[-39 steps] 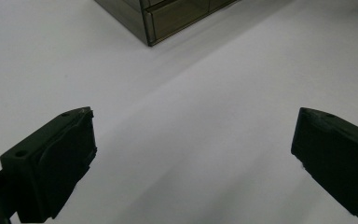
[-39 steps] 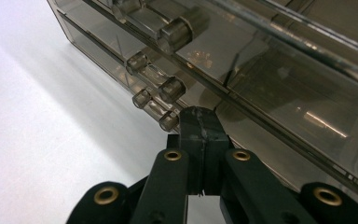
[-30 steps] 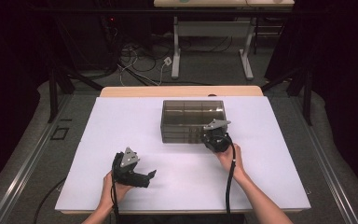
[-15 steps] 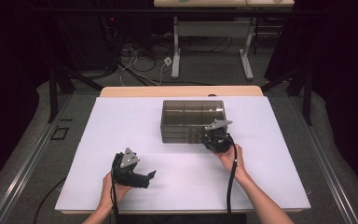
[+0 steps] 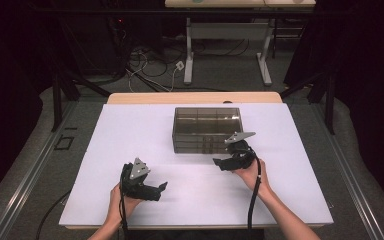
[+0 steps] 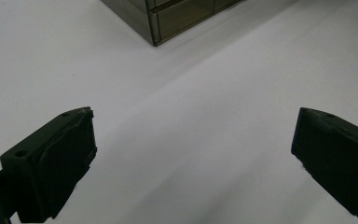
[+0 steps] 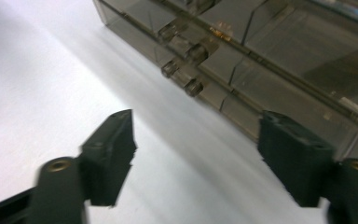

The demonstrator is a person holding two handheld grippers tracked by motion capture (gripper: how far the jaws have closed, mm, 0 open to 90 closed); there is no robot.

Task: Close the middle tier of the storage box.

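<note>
Since the earlier high-view frames, the right claw (image 5: 219,162) is seen drawn slightly back from the front of the drawer box (image 5: 207,129), toward the lower part of the frame, and its jaws have just been opening, with nothing between them. The left claw (image 5: 163,186) is seen where it was.

The white tabletop (image 5: 300,165) takes up the middle of the high view. The smoky, see-through drawer box is set near its far edge, at the centre of the frame, its long axis running left to right. Two stacked drawer fronts are visible in the right gripper view, each with a small clear handle: the upper handle (image 7: 186,42) and the lower handle (image 7: 182,78).

The coming move is judged to turn on the right claw, which is much the nearer of the two. In the high view it is held just below the box's lower right corner, pointing toward the left of the frame along the box front. In its own view the handles lie up and between the jaws, apart from them, with bare tabletop in the gap. The jaws are spread wide and hold nothing.

The left claw is held well apart from the box, at the lower left of centre in the high view. In its own view the box corner (image 6: 154,28) lies far off at the top of the frame. Its jaws are also spread wide, and nothing is held.
</note>
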